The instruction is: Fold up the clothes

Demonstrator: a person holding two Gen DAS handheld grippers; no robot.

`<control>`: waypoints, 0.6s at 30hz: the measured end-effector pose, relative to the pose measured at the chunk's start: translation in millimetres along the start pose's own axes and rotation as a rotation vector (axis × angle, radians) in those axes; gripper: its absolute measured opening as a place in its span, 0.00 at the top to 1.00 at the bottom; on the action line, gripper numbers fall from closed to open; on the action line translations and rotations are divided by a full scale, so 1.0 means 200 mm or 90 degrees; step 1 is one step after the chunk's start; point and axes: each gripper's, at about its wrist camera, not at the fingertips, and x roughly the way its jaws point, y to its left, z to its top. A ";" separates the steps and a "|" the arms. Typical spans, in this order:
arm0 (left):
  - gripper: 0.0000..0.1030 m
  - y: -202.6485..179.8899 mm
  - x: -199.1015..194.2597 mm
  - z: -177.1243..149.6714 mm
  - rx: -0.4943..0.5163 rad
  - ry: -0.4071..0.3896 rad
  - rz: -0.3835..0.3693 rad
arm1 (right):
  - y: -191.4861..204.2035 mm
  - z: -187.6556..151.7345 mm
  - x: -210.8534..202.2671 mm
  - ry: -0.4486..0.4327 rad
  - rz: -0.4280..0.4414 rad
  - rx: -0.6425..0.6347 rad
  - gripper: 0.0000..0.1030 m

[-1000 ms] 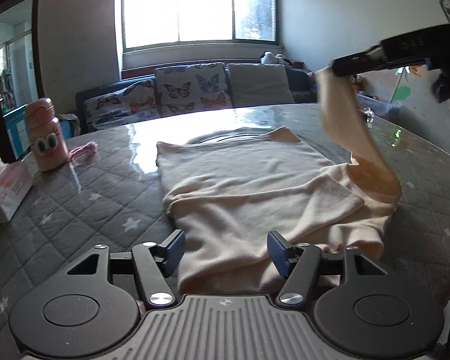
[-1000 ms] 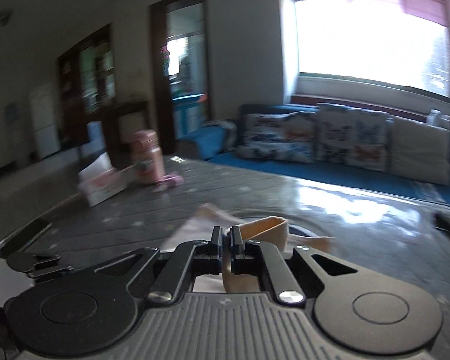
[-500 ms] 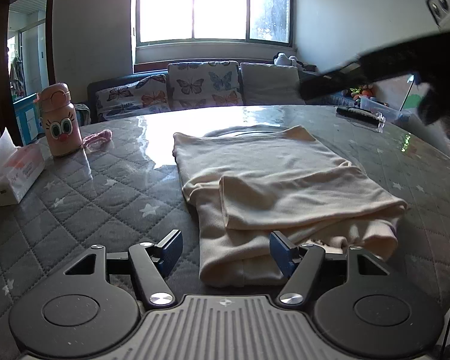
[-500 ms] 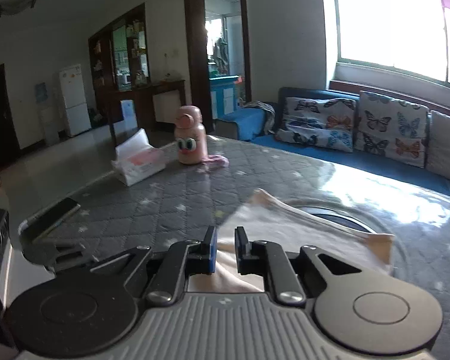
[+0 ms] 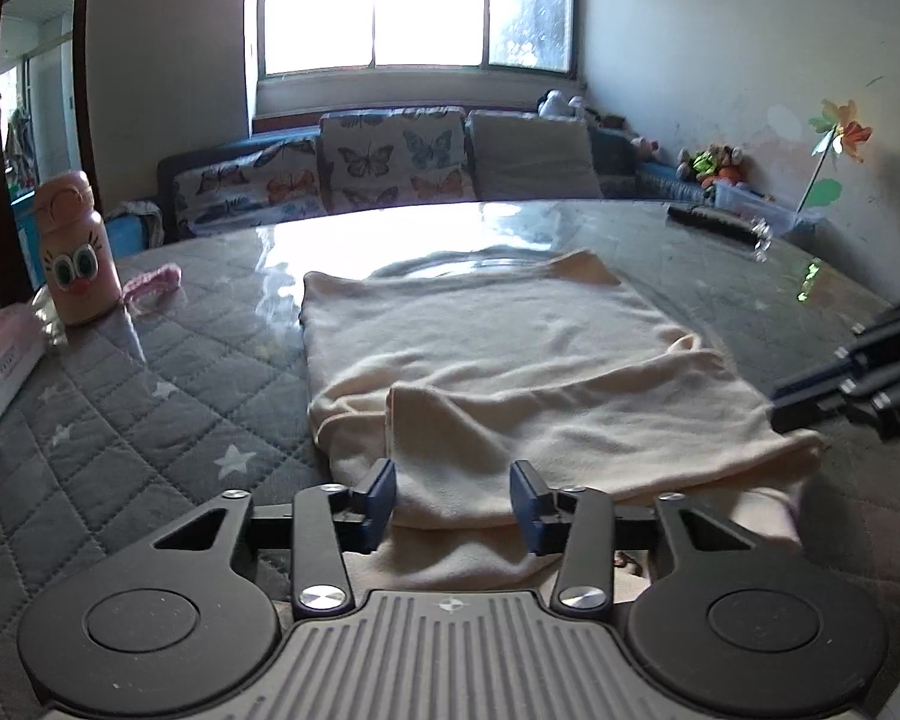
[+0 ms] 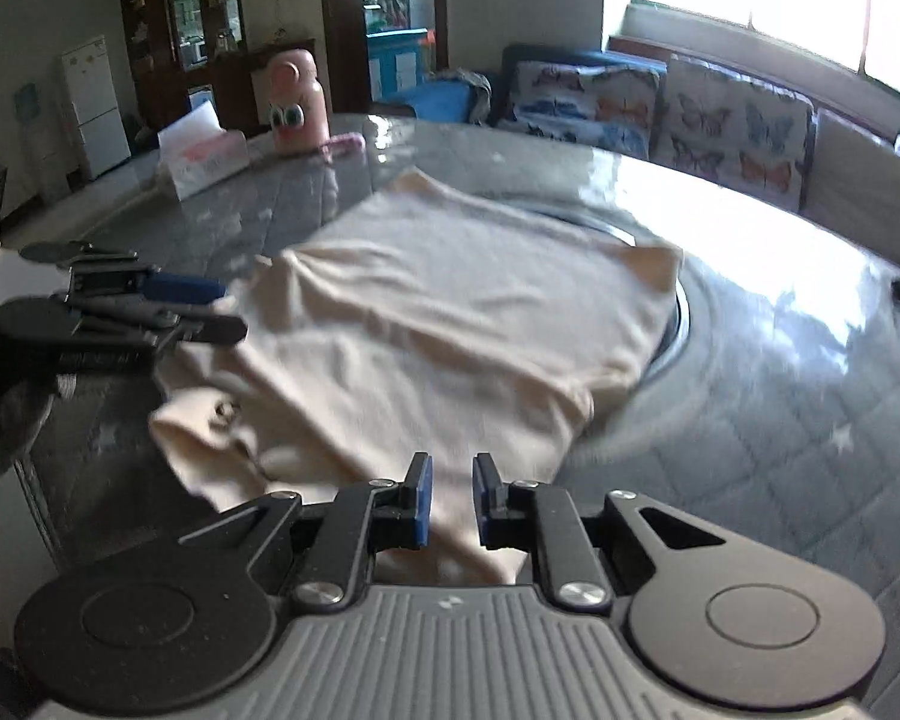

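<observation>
Though its near edge is hidden under both grippers, cream garment [image 5: 498, 348] lies folded, left gripper [image 5: 453, 495] closing around a fold, right gripper [image 6: 447, 498] narrowly parted, gripping nothing.

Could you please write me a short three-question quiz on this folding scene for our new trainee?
1. True or false: the cream garment lies on the table with a flap folded across its near part.
2. Which stands nearest the pink bottle? A the tissue box; B the remote control; C the pinwheel.
3. Fill in: the fabric edge between the left gripper's closing jaws is ____ pressed by both pads.

Key: 1 true; 2 A; 3 not yet. The right gripper shows a narrow gap over the cloth.
</observation>
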 end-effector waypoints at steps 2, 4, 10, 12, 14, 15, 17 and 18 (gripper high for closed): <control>0.75 0.00 0.01 0.00 -0.002 0.006 0.005 | -0.02 -0.04 0.02 0.012 0.003 0.012 0.86; 0.88 0.01 0.01 0.00 -0.001 0.006 0.009 | -0.03 -0.05 0.03 0.012 0.006 0.015 0.83; 0.97 0.04 -0.05 0.01 -0.011 -0.003 0.027 | -0.08 0.05 0.02 -0.042 -0.004 0.023 0.82; 0.97 0.05 -0.07 0.01 -0.011 -0.005 0.030 | -0.10 0.08 0.06 -0.051 -0.006 0.032 0.81; 0.98 0.05 -0.08 0.01 -0.010 -0.004 0.035 | -0.13 0.11 0.12 -0.052 -0.012 0.042 0.80; 0.98 0.05 -0.08 0.00 -0.009 0.000 0.038 | -0.14 0.11 0.15 -0.047 -0.014 0.047 0.80; 0.98 0.07 -0.09 -0.01 -0.009 0.006 0.045 | -0.17 0.12 0.21 -0.038 -0.019 0.059 0.80; 0.98 0.08 -0.10 -0.01 -0.009 0.008 0.046 | -0.17 0.11 0.22 -0.038 -0.018 0.064 0.80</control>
